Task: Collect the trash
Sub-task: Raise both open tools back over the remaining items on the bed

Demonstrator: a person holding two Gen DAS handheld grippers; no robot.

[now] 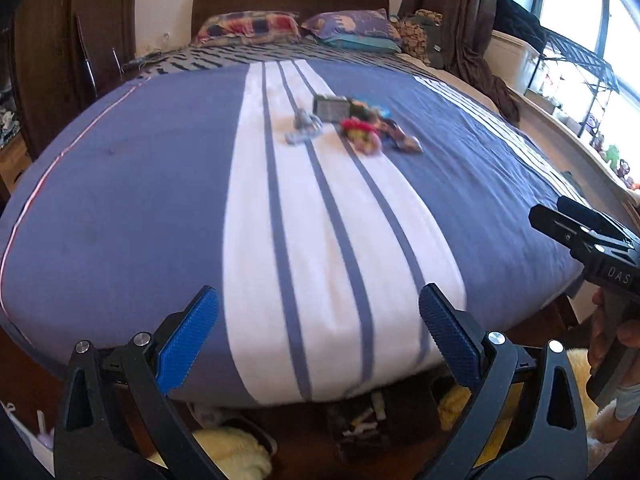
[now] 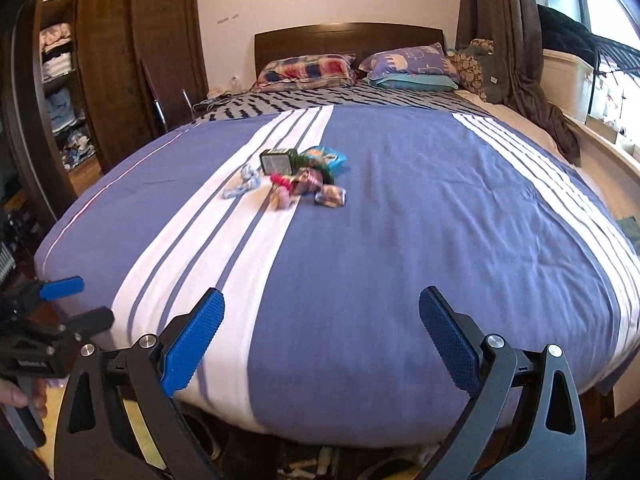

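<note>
A small heap of trash lies on the middle of the bed: a dark box, a blue-green snack bag, colourful wrappers and a crumpled pale blue piece. The heap also shows in the right wrist view. My left gripper is open and empty over the foot of the bed, far from the heap. My right gripper is open and empty, also at the foot of the bed. It shows at the right edge of the left wrist view, and the left gripper shows at the left edge of the right wrist view.
The bed has a blue cover with white stripes and pillows at the headboard. A wooden wardrobe stands left; curtains and a window shelf stand right. Clutter lies on the floor under the foot of the bed.
</note>
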